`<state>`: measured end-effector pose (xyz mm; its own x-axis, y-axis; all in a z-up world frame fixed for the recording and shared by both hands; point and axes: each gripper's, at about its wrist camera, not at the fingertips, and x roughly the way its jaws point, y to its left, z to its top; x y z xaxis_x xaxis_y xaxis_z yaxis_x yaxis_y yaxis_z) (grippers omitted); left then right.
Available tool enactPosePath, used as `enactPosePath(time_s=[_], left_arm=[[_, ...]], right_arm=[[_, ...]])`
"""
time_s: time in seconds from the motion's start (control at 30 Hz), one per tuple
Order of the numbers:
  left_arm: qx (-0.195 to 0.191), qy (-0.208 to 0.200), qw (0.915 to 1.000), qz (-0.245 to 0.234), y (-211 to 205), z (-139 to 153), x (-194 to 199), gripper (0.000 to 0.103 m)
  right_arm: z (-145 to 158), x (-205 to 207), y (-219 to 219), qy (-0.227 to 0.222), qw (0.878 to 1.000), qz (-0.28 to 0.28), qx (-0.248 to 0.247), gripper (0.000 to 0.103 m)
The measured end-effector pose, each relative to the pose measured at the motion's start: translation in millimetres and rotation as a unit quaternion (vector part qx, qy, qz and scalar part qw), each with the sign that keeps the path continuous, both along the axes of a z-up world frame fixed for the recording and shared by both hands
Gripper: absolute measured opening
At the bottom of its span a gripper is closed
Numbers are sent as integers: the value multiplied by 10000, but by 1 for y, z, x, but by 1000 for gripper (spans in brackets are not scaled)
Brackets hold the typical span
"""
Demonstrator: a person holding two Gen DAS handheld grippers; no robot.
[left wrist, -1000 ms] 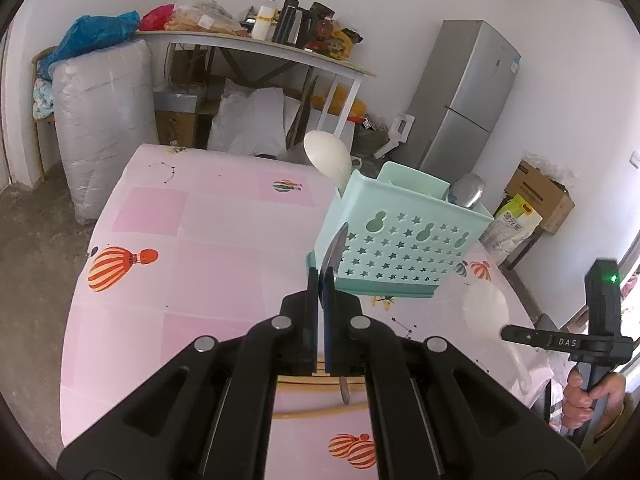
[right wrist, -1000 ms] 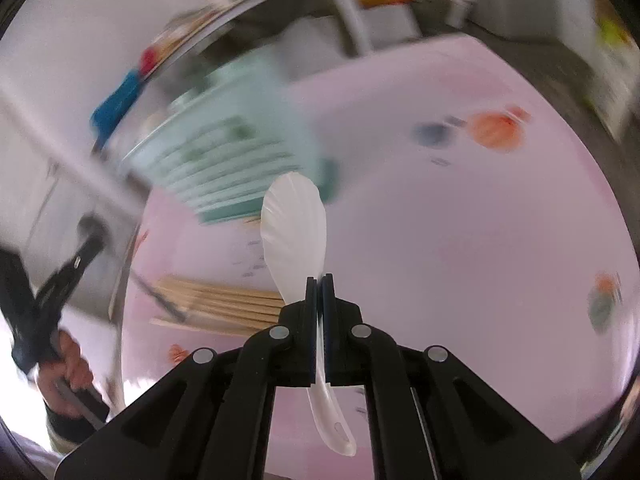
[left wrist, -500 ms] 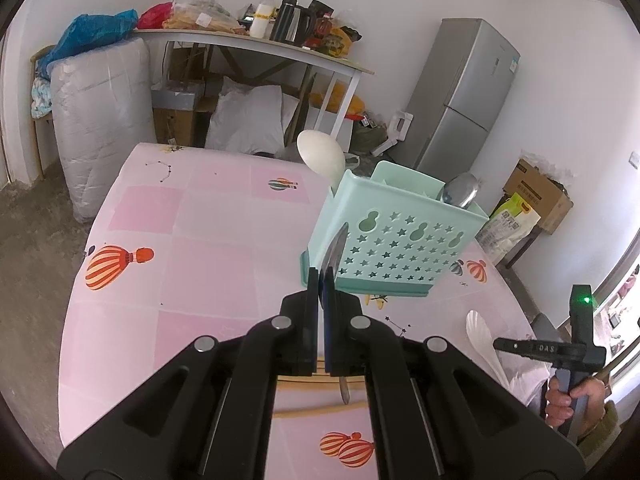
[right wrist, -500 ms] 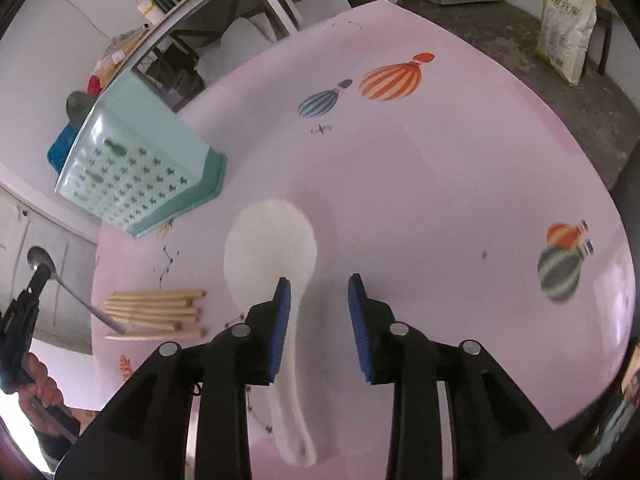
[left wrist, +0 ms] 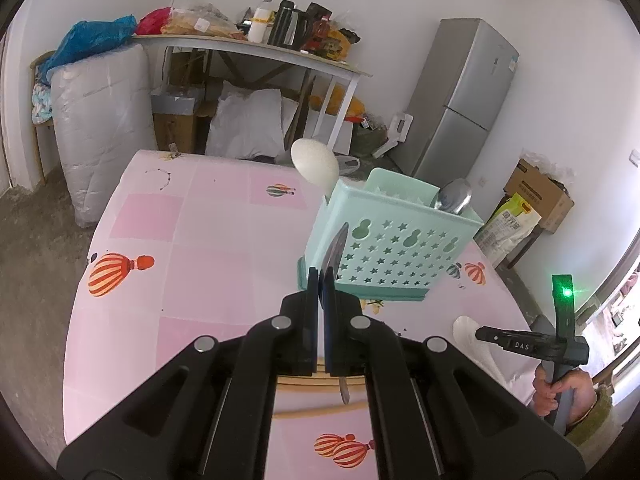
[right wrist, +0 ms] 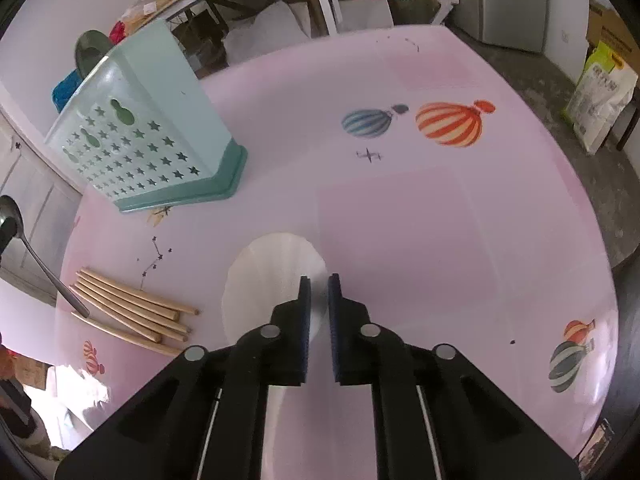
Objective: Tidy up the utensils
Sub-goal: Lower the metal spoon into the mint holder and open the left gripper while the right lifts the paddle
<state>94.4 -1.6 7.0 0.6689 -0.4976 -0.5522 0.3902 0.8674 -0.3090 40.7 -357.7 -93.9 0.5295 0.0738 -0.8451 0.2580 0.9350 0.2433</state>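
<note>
A mint utensil basket (left wrist: 390, 242) (right wrist: 148, 128) with star cut-outs stands on the pink table. It holds a white spoon (left wrist: 316, 168) and a metal spoon (left wrist: 454, 196). My left gripper (left wrist: 321, 276) is shut on a metal spoon (left wrist: 335, 246), held above the table in front of the basket; that spoon also shows in the right wrist view (right wrist: 36, 256). My right gripper (right wrist: 318, 284) is open, low over a white rice paddle (right wrist: 272, 276) that lies on the table; the paddle also shows in the left wrist view (left wrist: 468, 328). Wooden chopsticks (right wrist: 132, 312) lie left of the paddle.
The pink tablecloth (right wrist: 420, 220) has balloon prints. Beyond the table stand a cluttered white table (left wrist: 256, 48), a grey fridge (left wrist: 464, 100), a wrapped bundle (left wrist: 104, 120) and cardboard boxes (left wrist: 540, 196).
My right gripper has let go of the white rice paddle, which now lies on the table, and its jaws have narrowed again over it. My left gripper keeps holding the metal spoon.
</note>
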Motion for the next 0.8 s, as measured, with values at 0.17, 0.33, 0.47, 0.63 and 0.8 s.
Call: enactPosePath(time_s=[0.17,0.33,0.47,0.63,0.8], left_arm=[[-143,-105,9998,-94,-1,18,-2,0],[-452,-526,9975,-140,0,56,5,0],[-609,-979,9933,-72,-3,86,17,0],[-692,-1539,9855,175,-18,113,41,0],[-441,-1585,9854,438,-41,102,74,1]], right_arm=[[15,-12,7,-271,9996,41,-117,3],[35,-24,8,-507,9985,-86,-176,2],[53,-38,5,-763,9965,-251,-209,2],[72,-51,2,-1038,9936,-369,-253,2],[88,-62,1,-1314,9901,-443,-219,2]])
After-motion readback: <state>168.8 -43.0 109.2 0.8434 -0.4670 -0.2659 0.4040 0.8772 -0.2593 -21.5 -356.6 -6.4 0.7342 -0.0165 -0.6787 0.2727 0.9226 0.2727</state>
